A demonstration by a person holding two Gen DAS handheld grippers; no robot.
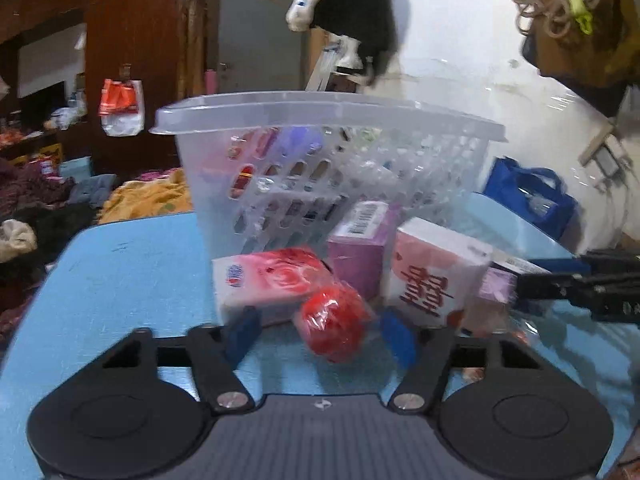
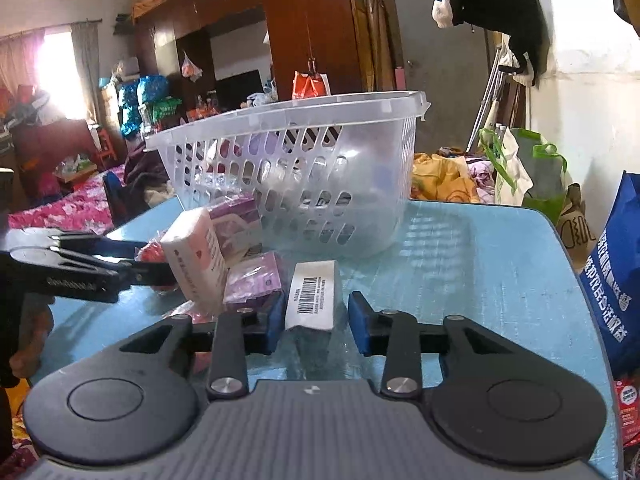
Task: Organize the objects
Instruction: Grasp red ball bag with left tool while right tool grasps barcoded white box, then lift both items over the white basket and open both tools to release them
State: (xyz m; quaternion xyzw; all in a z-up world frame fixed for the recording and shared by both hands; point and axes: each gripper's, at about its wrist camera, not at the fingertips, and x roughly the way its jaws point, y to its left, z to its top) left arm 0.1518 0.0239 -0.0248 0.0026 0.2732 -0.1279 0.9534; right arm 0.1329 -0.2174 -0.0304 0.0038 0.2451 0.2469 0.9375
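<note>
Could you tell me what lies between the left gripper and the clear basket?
In the left wrist view: a red wrapped ball nearest the left gripper, then a rose-print pack and purple box before the basket.

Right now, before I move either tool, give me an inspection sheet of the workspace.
Surface: blue table, glossy.
Job's things: clear basket upright at the back; rose pack, purple box and white-and-red pack crowded in front of it.
Clutter: nothing seen.
Grippers: left tool open, red wrapped ball between its pads; right tool shut on barcoded pack.
Cables: nothing seen.
Surroundings: blue bag beside the table, yellow bedding behind.
</note>
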